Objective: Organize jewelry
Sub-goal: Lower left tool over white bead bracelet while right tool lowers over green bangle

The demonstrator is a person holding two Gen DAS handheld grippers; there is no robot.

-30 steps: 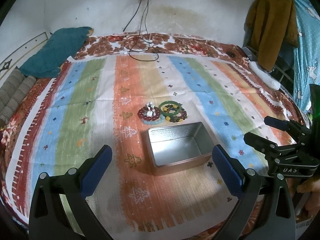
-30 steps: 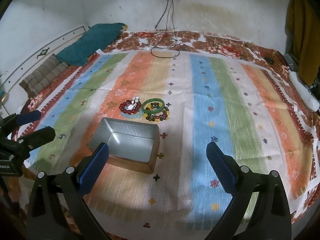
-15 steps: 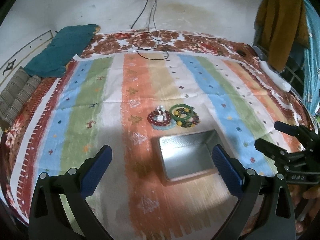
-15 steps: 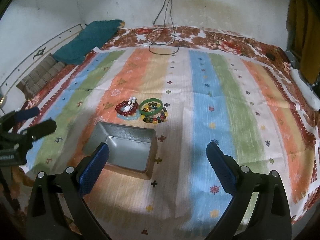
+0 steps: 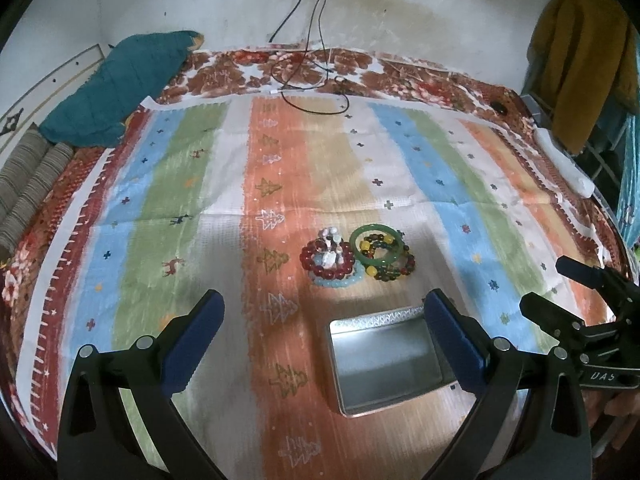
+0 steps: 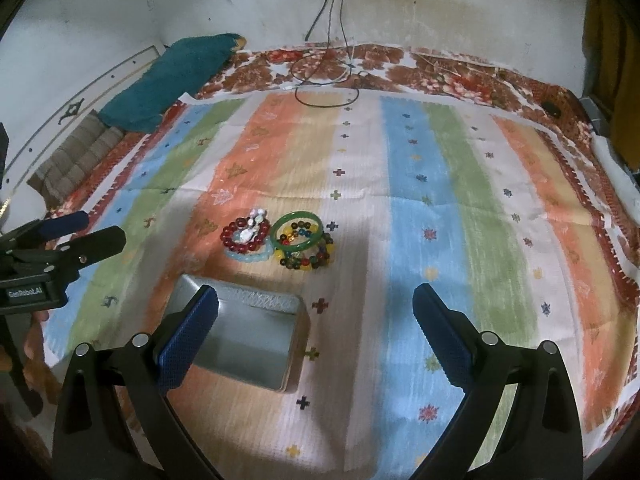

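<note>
Both hand-held grippers hover released over a striped bedspread, with the jewelry pile ahead of them and nothing grasped.

The left hand-held gripper (image 5: pixel 324 328) has its blue pads spread wide; the open metal tin (image 5: pixel 386 360) sits just ahead, near its right finger, and beyond the tin lie the red bead bracelet (image 5: pixel 326 260) and the green bangle (image 5: pixel 376 246), touching each other on a mixed-bead strand. The right hand-held gripper (image 6: pixel 316 328) is likewise spread apart and holds nothing; from it the metal tin (image 6: pixel 240 340) lies beside its left finger (image 6: pixel 188 336), and the red bead bracelet (image 6: pixel 244 236) and green bangle (image 6: pixel 297 232) rest farther on, left of centre, on the bedspread (image 6: pixel 420 200). The tin looks empty inside.
</note>
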